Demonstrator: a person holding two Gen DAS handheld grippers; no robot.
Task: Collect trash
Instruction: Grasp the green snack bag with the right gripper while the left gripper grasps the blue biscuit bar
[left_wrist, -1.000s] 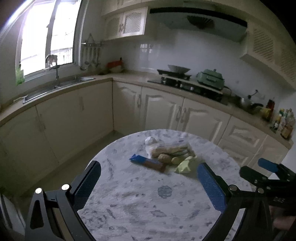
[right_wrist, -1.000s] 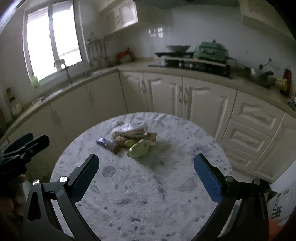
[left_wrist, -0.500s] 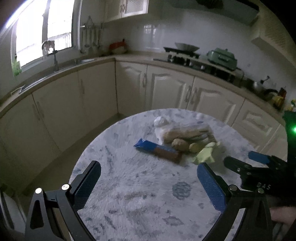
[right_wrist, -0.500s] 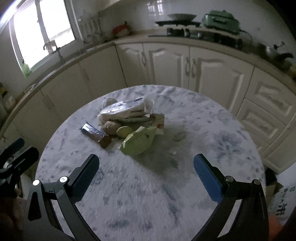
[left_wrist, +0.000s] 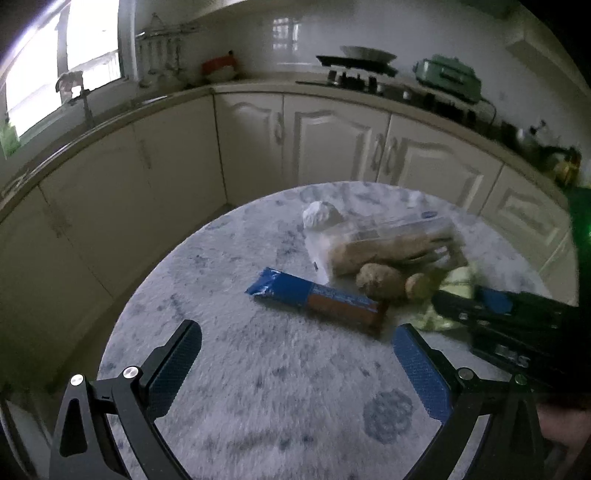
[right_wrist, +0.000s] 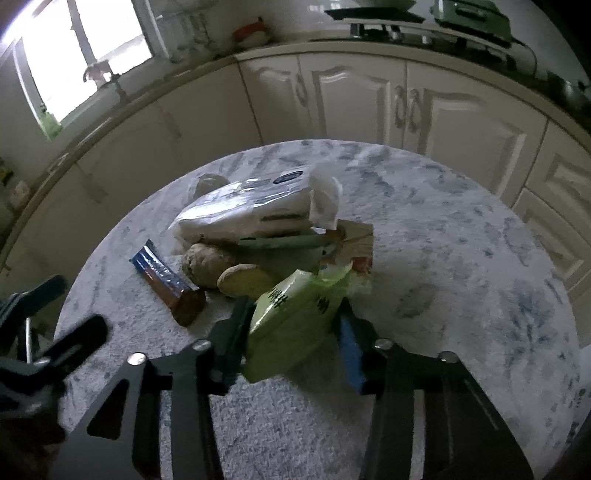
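A pile of trash lies on the round marble table (left_wrist: 258, 387). It holds a blue and brown snack wrapper (left_wrist: 317, 301), a clear bread bag (left_wrist: 391, 245), a crumpled white tissue (left_wrist: 320, 216), two brownish lumps (left_wrist: 380, 280) and a green packet (right_wrist: 295, 314). My right gripper (right_wrist: 293, 321) is closed around the green packet, which sits between its jaws on the table. My left gripper (left_wrist: 295, 360) is open and empty, just short of the blue wrapper (right_wrist: 166, 277). The bread bag (right_wrist: 251, 210) lies behind the packet.
Cream kitchen cabinets (left_wrist: 332, 140) curve round behind the table. The counter carries a sink with a tap (left_wrist: 79, 96) under the window and a stove with a green pot (left_wrist: 448, 75). My right gripper shows at the right in the left wrist view (left_wrist: 509, 317).
Both grippers moved forward toward the pile. My right gripper went from wide open to closed around the green packet. My left gripper stayed open.
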